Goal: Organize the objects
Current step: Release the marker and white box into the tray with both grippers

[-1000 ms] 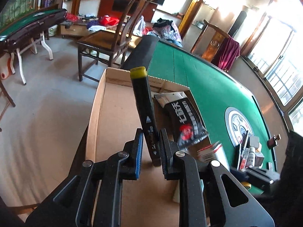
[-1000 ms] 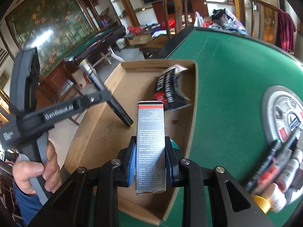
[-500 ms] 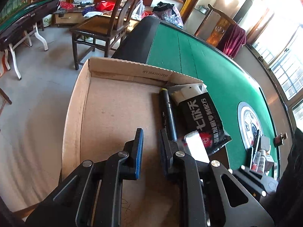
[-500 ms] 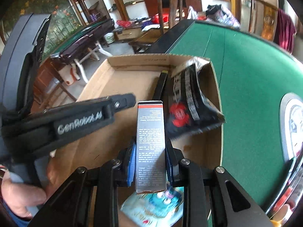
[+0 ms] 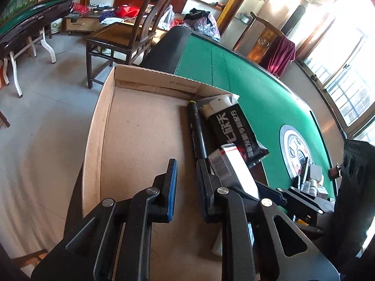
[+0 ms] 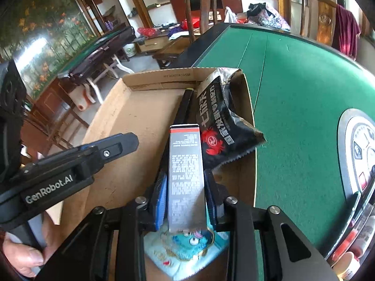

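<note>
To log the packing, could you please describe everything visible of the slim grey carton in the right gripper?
The slim grey carton is a narrow cardboard pack: silvery face, white print, a red stripe and black band at its far end. It lies lengthwise between the pads of the right gripper, whose jaws have just been opening, over the cardboard box, beside a black pouch and above a blue cartoon packet.

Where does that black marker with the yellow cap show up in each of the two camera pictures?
Left wrist view: the marker lies in the cardboard box, right of centre, yellow cap toward the far wall.
Right wrist view: the marker lies at centre, partly behind the grey carton.
Shared landmark: the black snack bag lying just right of it.
</note>
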The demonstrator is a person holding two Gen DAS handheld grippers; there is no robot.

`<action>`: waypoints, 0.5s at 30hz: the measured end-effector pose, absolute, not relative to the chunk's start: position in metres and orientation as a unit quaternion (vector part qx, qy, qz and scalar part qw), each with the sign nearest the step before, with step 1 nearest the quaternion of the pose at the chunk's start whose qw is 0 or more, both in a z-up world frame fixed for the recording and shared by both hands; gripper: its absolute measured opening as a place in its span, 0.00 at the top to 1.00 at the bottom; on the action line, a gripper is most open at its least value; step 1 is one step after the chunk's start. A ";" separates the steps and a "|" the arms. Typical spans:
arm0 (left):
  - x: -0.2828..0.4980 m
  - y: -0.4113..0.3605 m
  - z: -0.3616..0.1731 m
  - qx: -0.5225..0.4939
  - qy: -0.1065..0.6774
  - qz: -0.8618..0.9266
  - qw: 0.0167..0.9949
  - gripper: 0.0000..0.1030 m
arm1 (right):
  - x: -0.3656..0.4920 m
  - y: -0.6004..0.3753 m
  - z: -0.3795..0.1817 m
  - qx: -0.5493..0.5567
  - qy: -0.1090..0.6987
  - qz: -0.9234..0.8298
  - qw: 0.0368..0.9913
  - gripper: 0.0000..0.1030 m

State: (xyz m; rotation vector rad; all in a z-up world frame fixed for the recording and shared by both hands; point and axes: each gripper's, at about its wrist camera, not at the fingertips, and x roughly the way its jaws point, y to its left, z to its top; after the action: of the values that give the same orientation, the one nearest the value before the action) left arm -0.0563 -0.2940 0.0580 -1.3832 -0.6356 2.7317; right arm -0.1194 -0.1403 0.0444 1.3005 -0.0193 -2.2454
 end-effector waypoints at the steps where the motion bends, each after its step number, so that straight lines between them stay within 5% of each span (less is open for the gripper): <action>1: -0.055 -0.292 0.058 -0.442 -0.204 0.874 0.009 0.84 | -0.117 -0.135 0.047 0.476 -0.011 -0.837 0.270 0.67; 4: -0.050 -0.290 0.059 -0.443 -0.208 0.872 0.003 0.84 | -0.109 -0.132 0.056 0.460 0.005 -0.845 0.273 0.55; 15: -0.030 -0.238 0.084 -0.428 -0.180 0.885 0.028 0.84 | -0.077 -0.027 0.083 0.421 -0.081 -0.849 0.311 0.55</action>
State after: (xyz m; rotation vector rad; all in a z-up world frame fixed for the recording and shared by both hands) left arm -0.0299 -0.2379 0.0840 -1.3203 -0.5569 2.7328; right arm -0.0769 -0.0272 0.0833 1.1112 -0.2134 -2.2406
